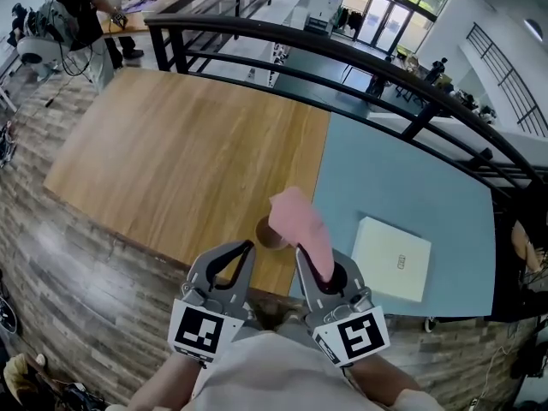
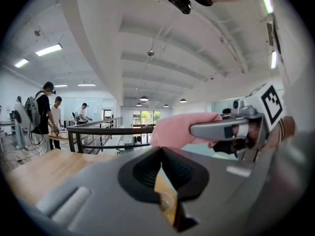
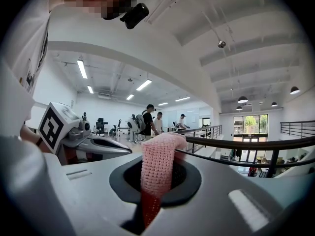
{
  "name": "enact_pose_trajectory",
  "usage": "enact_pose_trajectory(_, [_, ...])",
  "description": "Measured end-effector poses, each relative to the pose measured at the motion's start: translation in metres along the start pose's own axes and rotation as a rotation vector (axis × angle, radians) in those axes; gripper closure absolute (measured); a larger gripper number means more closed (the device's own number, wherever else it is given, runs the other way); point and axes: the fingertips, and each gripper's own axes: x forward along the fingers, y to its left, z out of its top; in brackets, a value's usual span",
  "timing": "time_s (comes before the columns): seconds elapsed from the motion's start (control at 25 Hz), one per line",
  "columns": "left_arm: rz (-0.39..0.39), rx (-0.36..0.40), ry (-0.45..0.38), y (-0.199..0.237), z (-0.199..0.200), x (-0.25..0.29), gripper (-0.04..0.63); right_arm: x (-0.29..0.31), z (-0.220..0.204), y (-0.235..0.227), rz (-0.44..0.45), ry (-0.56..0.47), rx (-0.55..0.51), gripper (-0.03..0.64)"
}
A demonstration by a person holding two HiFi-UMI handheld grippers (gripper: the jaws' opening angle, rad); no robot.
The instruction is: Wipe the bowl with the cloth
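A small brown bowl (image 1: 267, 234) stands on the wooden table (image 1: 188, 152) near its front edge, partly hidden behind the pink cloth (image 1: 300, 225). My right gripper (image 1: 318, 271) is shut on that cloth, which sticks up and flops over above the jaws; in the right gripper view the knitted cloth (image 3: 156, 166) fills the gap of the gripper (image 3: 153, 186). My left gripper (image 1: 248, 248) is beside it, shut with nothing in it. In the left gripper view its tips (image 2: 161, 151) meet, and the bowl (image 2: 166, 200) shows through the slit below. Both grippers are held above the table's near edge, close to my body.
A blue table (image 1: 402, 187) joins the wooden one on the right and carries a flat white box (image 1: 392, 258). A black railing (image 1: 342, 54) runs behind both tables. People stand at a desk far back left (image 1: 86, 7). Wood-plank floor (image 1: 77, 264) lies below.
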Motion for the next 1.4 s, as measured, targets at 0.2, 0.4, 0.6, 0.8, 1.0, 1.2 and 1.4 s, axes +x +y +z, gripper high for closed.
enact_pose_trajectory(0.2, [0.030,-0.027,0.029,-0.001,0.000,0.009,0.594,0.002,-0.003,-0.013,0.012,0.017,0.002,0.604])
enact_pose_trajectory(0.4, [0.072,-0.051,0.046,-0.003,0.001,0.014,0.594,0.000,0.000,-0.027,0.035,0.016,0.011,0.604])
enact_pose_trajectory(0.6, [0.115,-0.049,0.050,-0.001,0.003,0.017,0.592,0.002,-0.003,-0.036,0.055,0.015,0.020,0.604])
enact_pose_trajectory(0.8, [0.133,-0.051,0.072,0.004,0.000,0.022,0.584,0.009,-0.011,-0.040,0.081,0.034,0.022,0.604])
enact_pose_trajectory(1.0, [0.144,-0.029,0.103,0.011,-0.013,0.035,0.555,0.018,-0.020,-0.045,0.107,0.062,0.021,0.604])
enact_pose_trajectory(1.2, [0.150,-0.045,0.142,0.022,-0.034,0.055,0.554,0.036,-0.037,-0.054,0.130,0.102,0.023,0.604])
enact_pose_trajectory(1.4, [0.184,-0.082,0.228,0.047,-0.069,0.070,0.551,0.063,-0.064,-0.058,0.142,0.155,0.035,0.604])
